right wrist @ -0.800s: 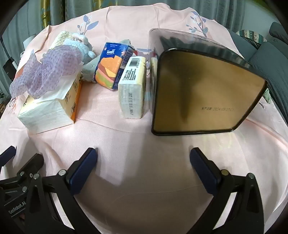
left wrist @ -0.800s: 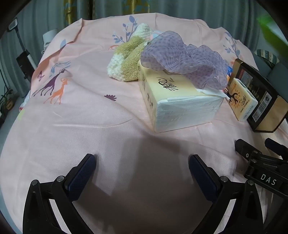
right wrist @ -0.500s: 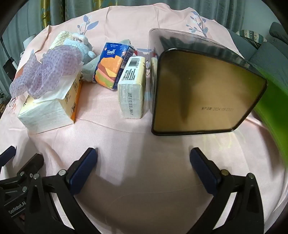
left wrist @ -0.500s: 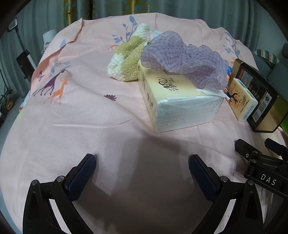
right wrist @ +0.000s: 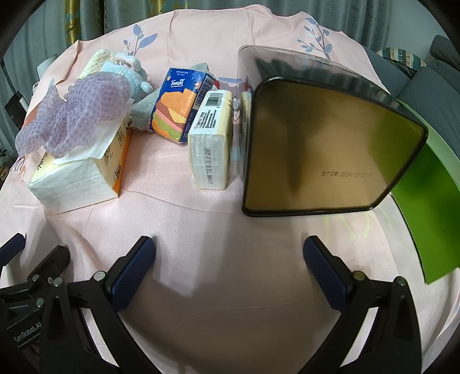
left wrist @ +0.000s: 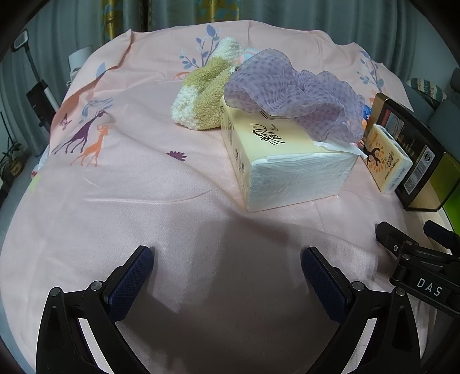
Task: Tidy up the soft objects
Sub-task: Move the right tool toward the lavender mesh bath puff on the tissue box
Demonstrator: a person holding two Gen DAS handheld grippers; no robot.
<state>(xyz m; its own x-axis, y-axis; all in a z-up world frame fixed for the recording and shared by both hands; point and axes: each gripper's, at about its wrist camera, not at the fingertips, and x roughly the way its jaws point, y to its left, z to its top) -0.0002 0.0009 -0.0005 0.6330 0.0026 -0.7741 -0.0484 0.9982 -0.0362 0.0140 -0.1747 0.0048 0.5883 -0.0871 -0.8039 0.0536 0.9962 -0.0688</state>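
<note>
Nothing looks sorted yet: the purple mesh puff [left wrist: 293, 95] lies on the tissue pack [left wrist: 284, 161], towel [left wrist: 201, 106] behind, while left gripper [left wrist: 227, 276] and right gripper [right wrist: 230, 270] hover, jaws apart, empty, above the tabletop [left wrist: 143, 201].

A pink tablecloth [left wrist: 120, 184] printed with giraffes and blue leafy sprigs covers the round tabletop. Grey-green curtains [right wrist: 120, 17] with a gold patterned strip hang along the far side. At the far right stands a grey sofa [right wrist: 428, 83] bearing a patterned cushion [right wrist: 402, 59]. Soft, even light fills the room.
</note>
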